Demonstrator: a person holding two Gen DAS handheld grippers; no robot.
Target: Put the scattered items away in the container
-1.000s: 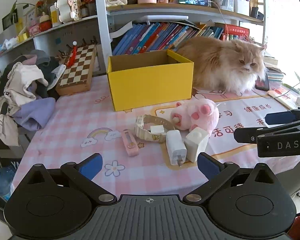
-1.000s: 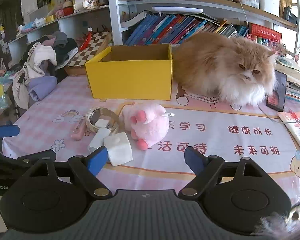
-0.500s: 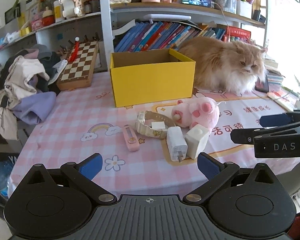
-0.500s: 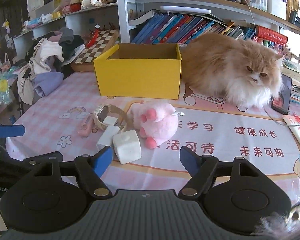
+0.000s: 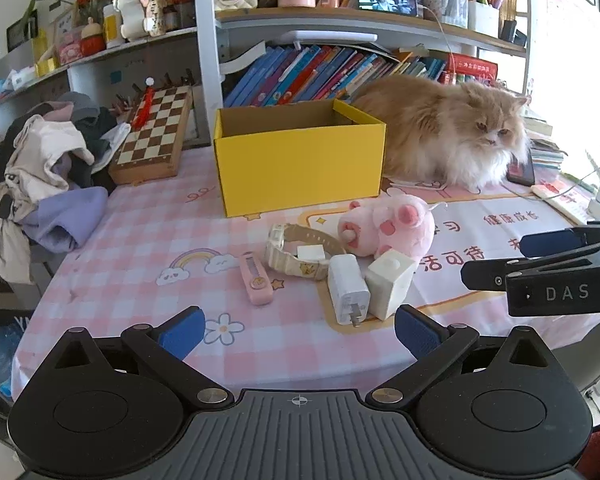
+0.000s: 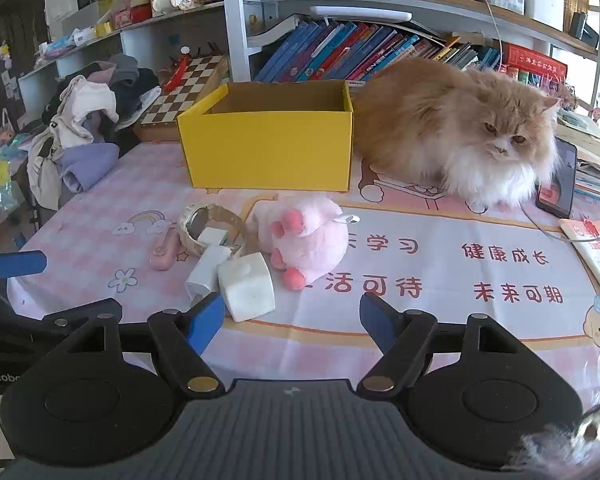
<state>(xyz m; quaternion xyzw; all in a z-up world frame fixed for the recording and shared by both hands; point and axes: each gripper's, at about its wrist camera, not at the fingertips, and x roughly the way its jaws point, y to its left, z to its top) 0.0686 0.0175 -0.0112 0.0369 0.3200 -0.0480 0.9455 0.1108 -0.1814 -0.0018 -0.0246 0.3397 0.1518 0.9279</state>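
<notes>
A yellow cardboard box (image 5: 300, 164) (image 6: 270, 152) stands open-topped at the back of the pink tablecloth. In front of it lie a pink plush toy (image 5: 392, 228) (image 6: 308, 236), a cream wristwatch (image 5: 296, 250) (image 6: 208, 226), a pink stick-shaped gadget (image 5: 255, 278) (image 6: 165, 250), a white plug charger (image 5: 348, 294) (image 6: 206, 270) and a white cube (image 5: 390, 282) (image 6: 247, 286). My left gripper (image 5: 298, 330) hovers open short of the chargers, nothing between its blue pads. My right gripper (image 6: 292, 320) is open and holds nothing, just before the white cube.
A fluffy orange cat (image 5: 448, 136) (image 6: 460, 132) sits right of the box. A chessboard (image 5: 156, 136) and a heap of clothes (image 5: 40, 176) lie at the back left. A phone (image 6: 558, 182) and booklet (image 6: 598, 252) lie at the right edge. Bookshelves stand behind.
The right gripper's jaws have narrowed a little. Both views shifted slightly at first, then held still. The objects and the cat have not moved.
</notes>
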